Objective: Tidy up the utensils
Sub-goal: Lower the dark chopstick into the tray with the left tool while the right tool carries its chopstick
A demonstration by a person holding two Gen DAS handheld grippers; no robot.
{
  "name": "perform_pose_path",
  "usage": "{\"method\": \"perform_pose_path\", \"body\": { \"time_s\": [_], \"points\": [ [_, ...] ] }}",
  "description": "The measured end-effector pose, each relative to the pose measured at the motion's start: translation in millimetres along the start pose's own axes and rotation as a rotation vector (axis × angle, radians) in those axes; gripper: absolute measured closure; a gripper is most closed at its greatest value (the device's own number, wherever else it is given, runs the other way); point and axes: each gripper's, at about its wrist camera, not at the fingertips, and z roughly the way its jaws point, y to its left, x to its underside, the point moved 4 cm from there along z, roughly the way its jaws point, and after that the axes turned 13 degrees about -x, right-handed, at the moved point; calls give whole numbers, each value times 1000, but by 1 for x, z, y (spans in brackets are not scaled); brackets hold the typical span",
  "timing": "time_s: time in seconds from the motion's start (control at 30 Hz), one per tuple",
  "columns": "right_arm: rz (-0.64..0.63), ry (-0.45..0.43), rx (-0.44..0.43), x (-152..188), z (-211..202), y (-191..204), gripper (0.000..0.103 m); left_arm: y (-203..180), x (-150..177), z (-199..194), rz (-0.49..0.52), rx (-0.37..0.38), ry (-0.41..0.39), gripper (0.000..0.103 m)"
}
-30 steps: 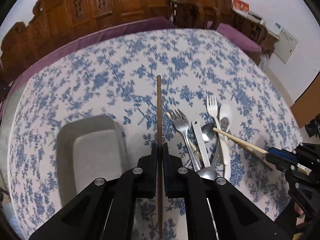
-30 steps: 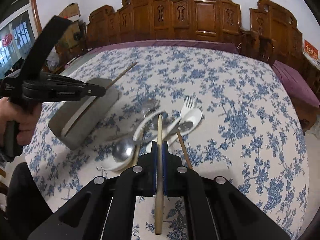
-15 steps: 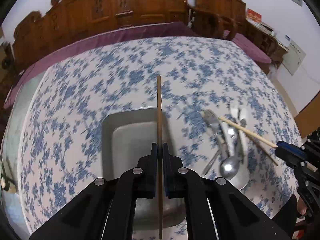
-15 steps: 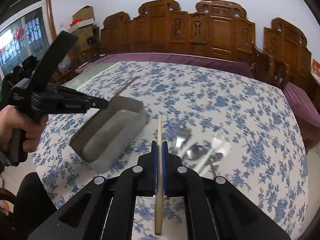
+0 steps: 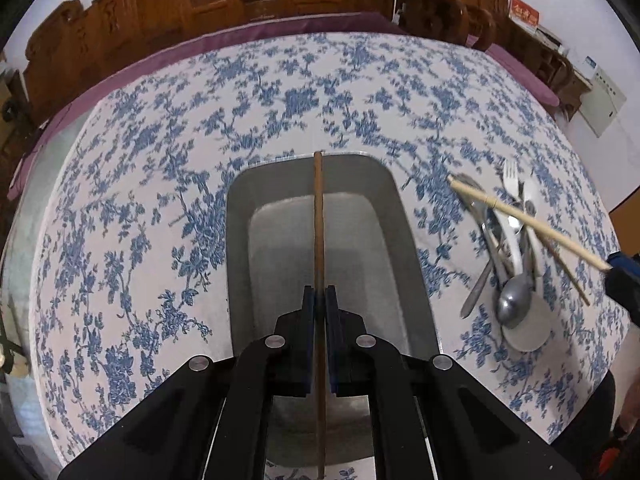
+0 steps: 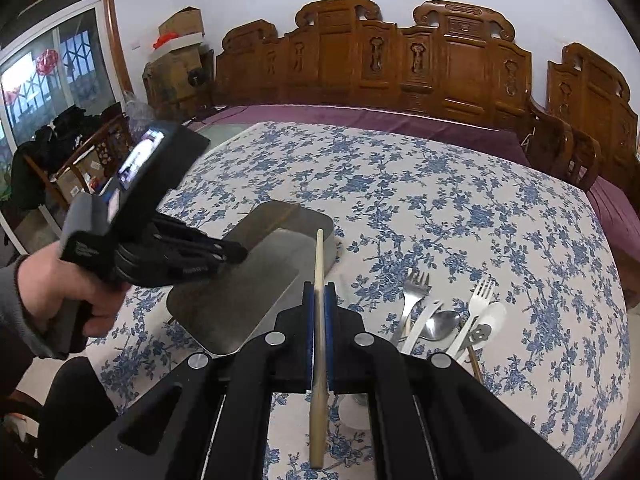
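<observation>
Item 1: your left gripper (image 5: 319, 300). Jaws closed tight on the dark brown chopstick (image 5: 318, 216), gripped toward one end so most of the stick runs up the centre of the frame. It hangs lengthwise over the grey metal tray (image 5: 240, 248), probably lined up that way so it can drop flat inside.

Item 2: your right gripper (image 6: 319, 300). Jaws pinched on the pale chopstick (image 6: 319, 256), its tip pointing toward the near right corner of the tray at frame centre. You seem to be waiting your turn; it is not yet over the tray's interior.

Item 3: tray. Sits on the blue-flowered tablecloth (image 5: 140, 184), long side toward you. No utensil shows inside it.

Item 4: unsorted pile, right of the left view. Metal forks (image 6: 412, 292), a steel spoon (image 5: 514, 304), white plastic pieces and another wooden chopstick (image 5: 566, 268), overlapping and crossed. Well apart from the tray, so each must be carried across.

Judgement: early in the task; release of the dark stick looks the nearest step.
</observation>
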Motion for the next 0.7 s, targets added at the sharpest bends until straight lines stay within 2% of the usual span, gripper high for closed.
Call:
{"method": "perform_pose_path", "body": {
  "time_s": [0.5, 0.7],
  "points": [
    [2, 41, -10, -2, 33, 13, 97, -4, -6, 22, 21, 45, -5, 98],
    [10, 53, -3, -1, 47, 15, 97, 2, -7, 16, 23, 44, -26, 97]
  ]
}}
